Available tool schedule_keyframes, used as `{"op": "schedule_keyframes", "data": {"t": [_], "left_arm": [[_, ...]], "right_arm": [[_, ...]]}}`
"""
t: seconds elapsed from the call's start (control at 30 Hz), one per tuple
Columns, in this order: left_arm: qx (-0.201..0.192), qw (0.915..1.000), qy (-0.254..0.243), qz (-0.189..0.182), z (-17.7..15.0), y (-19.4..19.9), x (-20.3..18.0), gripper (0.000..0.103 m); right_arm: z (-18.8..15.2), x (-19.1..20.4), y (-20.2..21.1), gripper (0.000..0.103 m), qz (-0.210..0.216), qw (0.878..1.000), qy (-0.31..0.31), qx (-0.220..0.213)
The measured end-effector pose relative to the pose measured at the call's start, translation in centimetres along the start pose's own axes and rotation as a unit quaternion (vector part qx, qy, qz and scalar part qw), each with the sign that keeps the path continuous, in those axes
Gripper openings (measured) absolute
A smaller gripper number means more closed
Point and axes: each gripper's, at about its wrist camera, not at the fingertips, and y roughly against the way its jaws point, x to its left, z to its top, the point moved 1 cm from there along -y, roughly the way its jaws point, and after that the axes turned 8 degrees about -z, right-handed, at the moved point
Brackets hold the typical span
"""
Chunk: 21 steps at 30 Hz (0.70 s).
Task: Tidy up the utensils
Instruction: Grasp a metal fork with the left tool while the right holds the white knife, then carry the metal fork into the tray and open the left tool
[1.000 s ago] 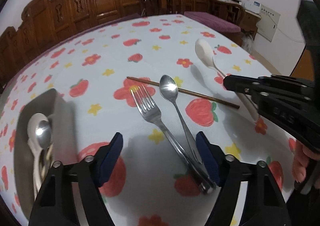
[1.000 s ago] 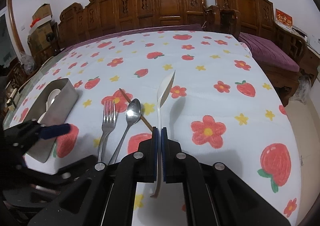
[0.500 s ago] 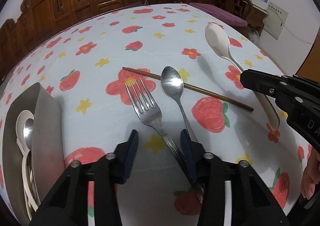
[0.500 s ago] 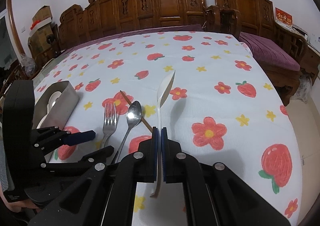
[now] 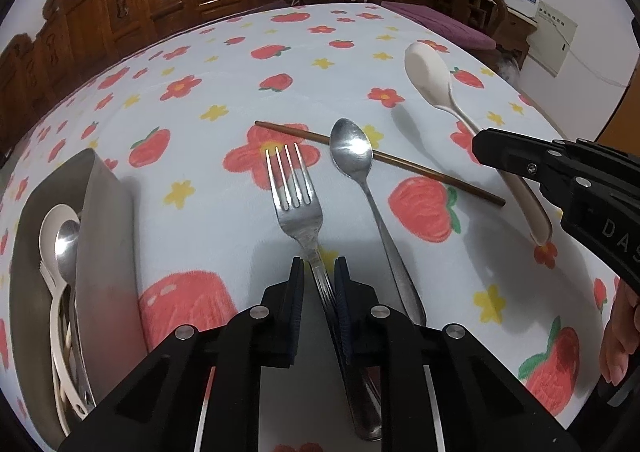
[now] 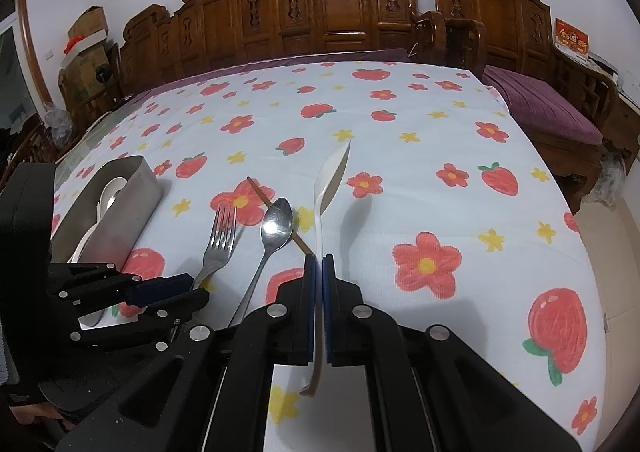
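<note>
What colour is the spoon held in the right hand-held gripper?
White spoon, clearest in the left wrist view.

tablecloth (image 5: 224, 100): white, red strawberries, yellow flowers | fork (image 5: 296, 204): silver | serving spoon (image 5: 430, 80): cream | chopstick (image 5: 420, 172): probably brown | tray (image 5: 104, 220): grey

Bright overhead light, glare on steel spoon (image 5: 351, 148), fisheye-warped edges

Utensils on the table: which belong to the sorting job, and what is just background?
Job: fork between left gripper pads; white spoon in right gripper; metal spoon; chopstick; metal bin.
Background: carved wooden chairs; cardboard boxes.
</note>
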Motion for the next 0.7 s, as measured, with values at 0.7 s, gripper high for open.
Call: {"op": "schedule_keyframes", "data": {"t": [0.7], "left_arm": [[-0.012,0.9997,0.007,-0.019,-2.7,5.3,1.4,0.006]], "right_arm": [[-1.6,3.7,0.8,0.004,0.019,0.999,0.029,0.017]]}}
